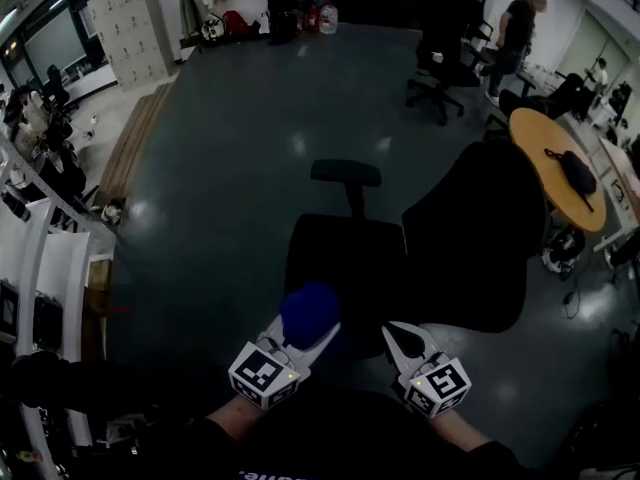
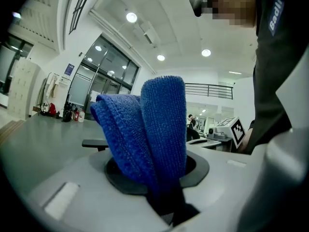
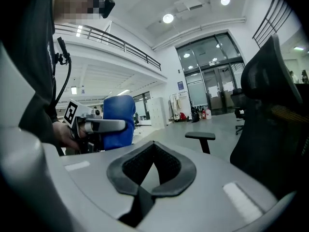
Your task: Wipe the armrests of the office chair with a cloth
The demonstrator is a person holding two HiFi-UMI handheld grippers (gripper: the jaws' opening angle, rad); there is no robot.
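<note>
A black office chair stands in front of me, its seat in the middle and its backrest turned to the right. One armrest shows beyond the seat on its post. My left gripper is shut on a folded blue cloth that sticks up from its jaws, just short of the seat's near edge. In the left gripper view the cloth fills the middle and the armrest lies behind it. My right gripper is shut and empty, beside the left one. The other armrest is hidden.
A round wooden table with a dark bag stands at the right. Another office chair and a standing person are farther back. White desks line the left side and grey lockers the far left.
</note>
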